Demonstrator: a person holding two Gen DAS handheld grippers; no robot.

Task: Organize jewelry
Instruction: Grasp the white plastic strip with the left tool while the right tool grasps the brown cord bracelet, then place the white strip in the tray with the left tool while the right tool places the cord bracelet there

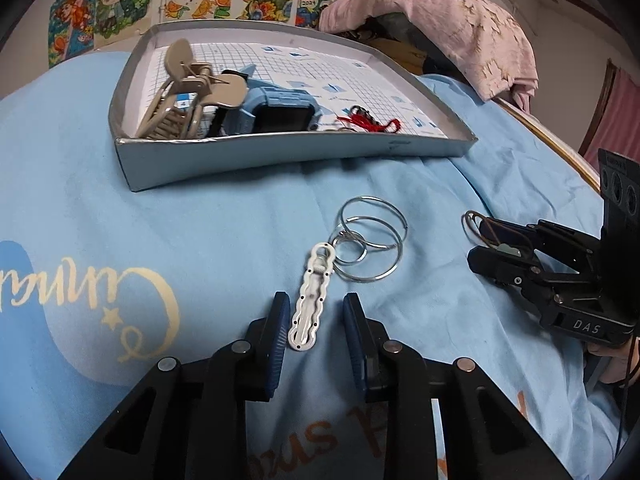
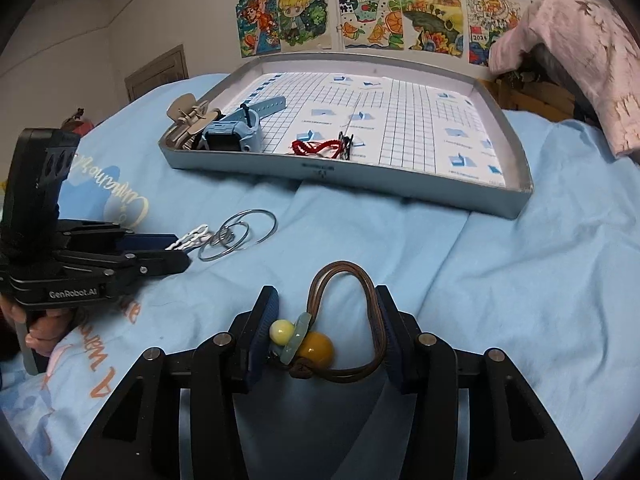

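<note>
A white wavy hair clip (image 1: 311,303) lies on the blue bedsheet between the open fingers of my left gripper (image 1: 316,312), not gripped. Silver hoop rings (image 1: 368,238) lie just beyond it. My right gripper (image 2: 326,312) is closed around a brown cord bracelet (image 2: 344,316) with yellow and green beads; it also shows in the left wrist view (image 1: 486,240). A grey box lid tray (image 1: 280,152) holds a beige claw clip (image 1: 192,88), a blue watch (image 1: 276,108) and a red cord bracelet (image 1: 372,122).
The tray (image 2: 400,184) sits further back on the bed. A pink cloth (image 1: 460,28) over a chair stands at the back right. Drawings (image 2: 360,8) hang on the wall behind.
</note>
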